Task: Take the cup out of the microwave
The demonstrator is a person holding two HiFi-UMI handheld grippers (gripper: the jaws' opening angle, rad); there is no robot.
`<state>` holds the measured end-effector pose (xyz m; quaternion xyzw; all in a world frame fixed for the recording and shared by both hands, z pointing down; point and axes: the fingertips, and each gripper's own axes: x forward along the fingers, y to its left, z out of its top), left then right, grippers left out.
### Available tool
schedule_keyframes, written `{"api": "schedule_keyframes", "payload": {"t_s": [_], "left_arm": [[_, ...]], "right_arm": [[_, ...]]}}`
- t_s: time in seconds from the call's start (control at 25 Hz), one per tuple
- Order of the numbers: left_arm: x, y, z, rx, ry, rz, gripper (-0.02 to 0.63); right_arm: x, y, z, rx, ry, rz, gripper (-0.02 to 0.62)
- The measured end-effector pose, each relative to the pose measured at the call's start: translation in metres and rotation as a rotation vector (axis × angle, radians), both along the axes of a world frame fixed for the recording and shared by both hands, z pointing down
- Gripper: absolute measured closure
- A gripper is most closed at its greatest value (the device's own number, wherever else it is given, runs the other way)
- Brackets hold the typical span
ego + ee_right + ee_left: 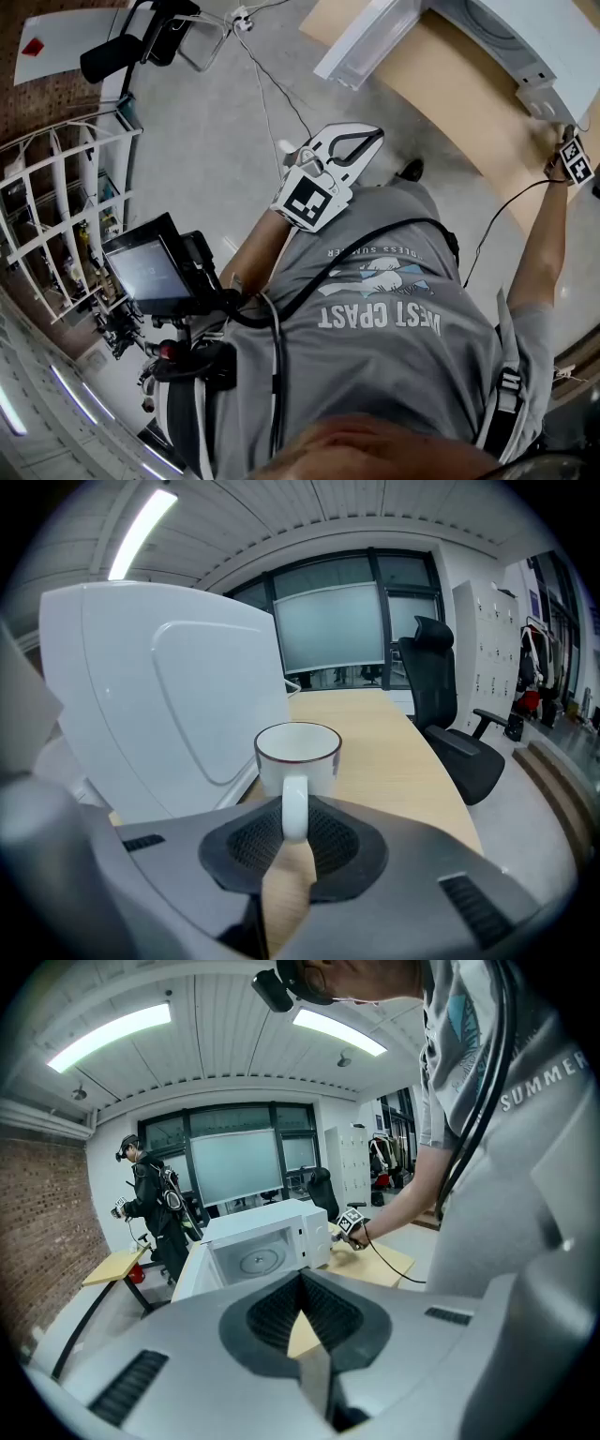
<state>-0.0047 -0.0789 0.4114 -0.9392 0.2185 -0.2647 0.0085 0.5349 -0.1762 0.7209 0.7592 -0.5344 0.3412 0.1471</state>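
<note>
The cup stands on the table, just right of the microwave, with its handle between the jaws of the right gripper. A chair stands beyond the table's right edge. The microwave's door hangs open at its left.

The head view looks steeply down over the person's torso to the floor, with the left gripper near and the microwave on the surface at far right. The left gripper view faces the same microwave from well apart and takes in the right gripper. The right gripper view sits close behind the cup, beside the microwave's wall, and looks along the surface.
</note>
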Motion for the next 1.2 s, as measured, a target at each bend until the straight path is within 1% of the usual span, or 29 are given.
{"api": "schedule_keyframes", "payload": {"t_s": [0.16, 0.32, 0.48, 0.56, 0.64, 0.68, 0.72, 0.8, 0.84, 0.88, 0.92, 0.96, 1.0, 1.04, 1.08, 1.16, 1.2], "left_arm": [[0.003, 0.003, 0.001, -0.007, 0.005, 0.010, 0.563], [0.005, 0.003, -0.001, 0.000, 0.007, 0.017, 0.563], [0.006, 0.005, 0.001, -0.003, 0.013, 0.018, 0.563], [0.006, 0.006, 0.003, 0.002, 0.013, 0.020, 0.563], [-0.001, 0.008, -0.005, 0.018, 0.008, 0.043, 0.563], [-0.010, 0.008, -0.015, 0.032, 0.005, 0.069, 0.563], [-0.024, 0.009, -0.030, 0.046, 0.005, 0.098, 0.563], [-0.057, 0.009, -0.058, 0.078, -0.001, 0.147, 0.563], [-0.067, 0.008, -0.063, 0.102, -0.017, 0.166, 0.563], [-0.067, 0.004, -0.059, 0.121, -0.032, 0.178, 0.563], [-0.060, -0.001, -0.049, 0.119, -0.027, 0.166, 0.563], [-0.049, -0.005, -0.036, 0.079, 0.017, 0.111, 0.563], [-0.037, -0.009, -0.025, 0.016, 0.083, 0.030, 0.563], [-0.027, -0.010, -0.016, -0.033, 0.132, -0.031, 0.563], [-0.020, -0.010, -0.011, -0.055, 0.150, -0.053, 0.563], [-0.015, -0.009, -0.007, -0.059, 0.146, -0.041, 0.563], [-0.015, -0.009, -0.006, -0.055, 0.140, -0.032, 0.563]], "right_arm": [[-0.009, 0.010, 0.011, -0.037, 0.019, -0.039, 0.525], [-0.010, 0.012, 0.014, -0.056, 0.005, -0.015, 0.525], [-0.019, 0.024, 0.034, -0.155, -0.033, -0.013, 0.525], [-0.016, 0.033, 0.039, -0.175, -0.033, 0.011, 0.525], [-0.019, 0.038, 0.029, -0.156, -0.032, 0.018, 0.529], [-0.028, 0.038, 0.014, -0.135, -0.033, 0.004, 0.532], [-0.042, 0.036, -0.009, -0.106, -0.040, -0.022, 0.534], [-0.084, 0.020, -0.046, -0.044, -0.078, -0.086, 0.534], [-0.100, 0.009, -0.049, -0.025, -0.093, -0.109, 0.534], [-0.105, 0.000, -0.042, -0.018, -0.097, -0.121, 0.534], [-0.099, -0.005, -0.028, -0.024, -0.091, -0.118, 0.534], [-0.086, -0.005, -0.014, -0.041, -0.075, -0.106, 0.535], [-0.072, -0.003, -0.002, -0.062, -0.057, -0.093, 0.535], [-0.060, 0.000, 0.005, -0.083, -0.039, -0.084, 0.535], [-0.051, 0.003, 0.010, -0.103, -0.020, -0.077, 0.535], [-0.042, 0.008, 0.012, -0.129, 0.004, -0.062, 0.535], [-0.045, 0.007, 0.012, -0.125, -0.007, -0.062, 0.535]]}}
